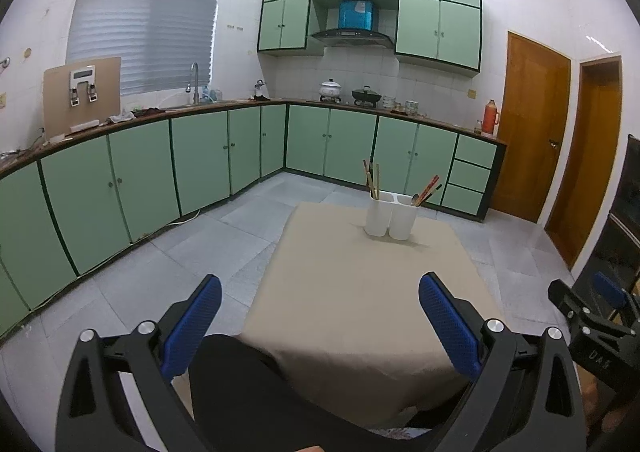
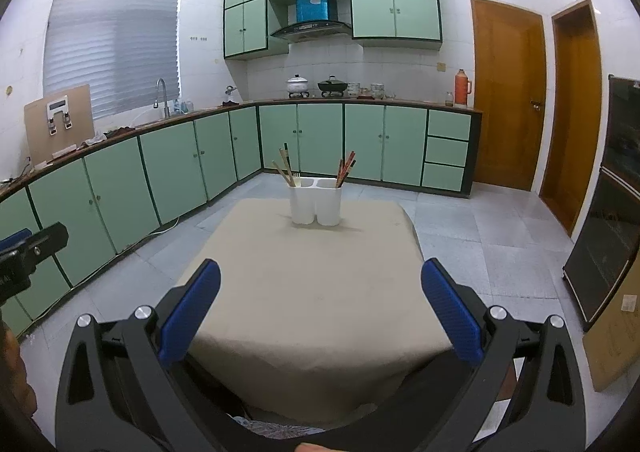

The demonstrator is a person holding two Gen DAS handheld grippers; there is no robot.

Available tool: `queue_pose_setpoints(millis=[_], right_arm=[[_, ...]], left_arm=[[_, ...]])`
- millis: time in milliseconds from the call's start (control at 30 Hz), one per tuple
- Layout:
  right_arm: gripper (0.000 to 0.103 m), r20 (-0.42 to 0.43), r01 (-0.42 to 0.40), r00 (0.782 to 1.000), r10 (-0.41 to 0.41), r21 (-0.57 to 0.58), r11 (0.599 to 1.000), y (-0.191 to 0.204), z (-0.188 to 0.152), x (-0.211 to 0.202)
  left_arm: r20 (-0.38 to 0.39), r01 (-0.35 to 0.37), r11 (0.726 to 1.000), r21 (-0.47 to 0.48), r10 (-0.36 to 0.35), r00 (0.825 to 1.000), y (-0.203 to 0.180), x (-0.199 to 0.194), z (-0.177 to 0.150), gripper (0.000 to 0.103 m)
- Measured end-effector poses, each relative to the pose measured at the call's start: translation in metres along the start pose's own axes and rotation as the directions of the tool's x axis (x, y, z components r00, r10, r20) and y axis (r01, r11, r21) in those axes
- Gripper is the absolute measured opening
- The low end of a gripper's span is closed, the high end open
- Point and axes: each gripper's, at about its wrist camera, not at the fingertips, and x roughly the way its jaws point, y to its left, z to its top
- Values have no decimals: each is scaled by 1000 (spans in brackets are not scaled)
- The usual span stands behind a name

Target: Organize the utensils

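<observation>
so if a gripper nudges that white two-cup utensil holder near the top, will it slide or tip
The white holder is tall with a narrow base, so it likely tips. The cloth-covered table probably grips rather than lets it slide. The chopsticks lean outward, shifting weight slightly.

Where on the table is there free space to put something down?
The cloth-covered table is bare between both open grippers, left gripper and right gripper, and the white holder. Only the far edge, around the holder, is occupied.
</observation>
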Motion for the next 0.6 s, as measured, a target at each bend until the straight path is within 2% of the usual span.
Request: queue_pose_setpoints(millis=[600], right_arm=[[97, 16, 19, 1000, -19, 11, 1000, 0, -3, -6]], left_arm=[[41, -37, 998, 43, 35, 999, -8, -9, -8, 97]])
